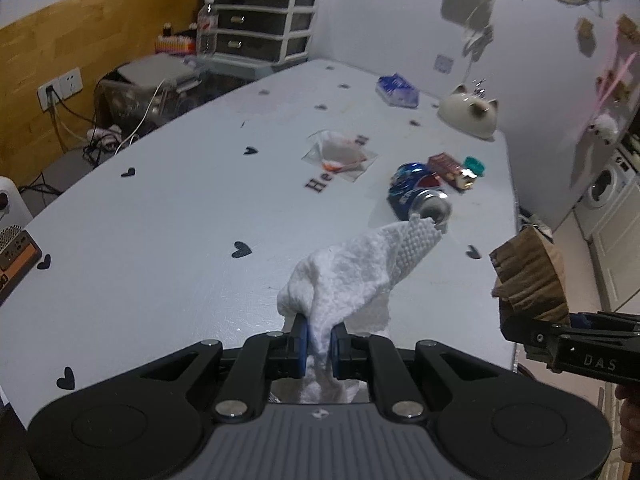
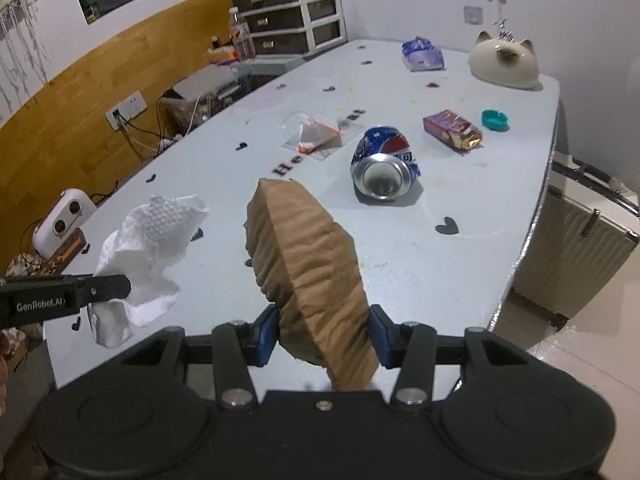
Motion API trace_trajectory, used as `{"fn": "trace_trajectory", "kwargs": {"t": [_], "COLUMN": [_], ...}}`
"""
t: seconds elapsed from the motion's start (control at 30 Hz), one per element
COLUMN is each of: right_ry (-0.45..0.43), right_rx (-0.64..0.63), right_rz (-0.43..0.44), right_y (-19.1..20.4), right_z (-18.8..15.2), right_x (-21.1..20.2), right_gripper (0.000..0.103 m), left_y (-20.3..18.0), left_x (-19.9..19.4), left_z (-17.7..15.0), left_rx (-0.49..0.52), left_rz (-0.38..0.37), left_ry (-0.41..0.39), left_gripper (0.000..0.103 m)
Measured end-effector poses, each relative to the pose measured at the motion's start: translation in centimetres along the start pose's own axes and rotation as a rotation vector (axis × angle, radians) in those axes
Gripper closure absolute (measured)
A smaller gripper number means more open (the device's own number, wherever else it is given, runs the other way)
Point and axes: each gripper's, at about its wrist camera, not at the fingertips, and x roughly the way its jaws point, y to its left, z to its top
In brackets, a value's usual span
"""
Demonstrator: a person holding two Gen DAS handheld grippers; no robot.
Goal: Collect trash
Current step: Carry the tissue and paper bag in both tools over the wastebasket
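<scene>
Left hand-held gripper (image 1: 320,346) clenched on crumpled white paper towel (image 1: 352,276); right hand-held gripper (image 2: 322,334) grasping crushed brown paper cup (image 2: 308,264); both lifted clear of bench (image 1: 160,248) for disposal.

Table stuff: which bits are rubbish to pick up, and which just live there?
Rubbish: white tissue, brown paper (both already gripped), crushed can, plastic bag, snack wrapper, teal cap.
Staying: cat ornament, drawers.
</scene>
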Motion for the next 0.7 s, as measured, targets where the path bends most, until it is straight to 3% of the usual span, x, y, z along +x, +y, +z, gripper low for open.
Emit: {"fn": "trace_trajectory", "kwargs": {"t": [0.3,0.7], "right_ry": [-0.076,-0.133], "right_rx": [0.047,0.151], "right_rz": [-0.056,-0.163], "right_y": [0.8,-2.1], "right_z": [-2.2,-5.3], "right_x": [-4.5,-9.0], "right_gripper": [0.054,0.054], "left_y": [-0.9,-5.7], "left_x": [-3.8,-4.1], "left_z": [-1.8,-2.8], "left_rx": [0.059,0.170], "left_rz": [-0.059,-0.158], "left_ry": [-0.051,-0.056], "left_gripper": [0.091,0.091]}}
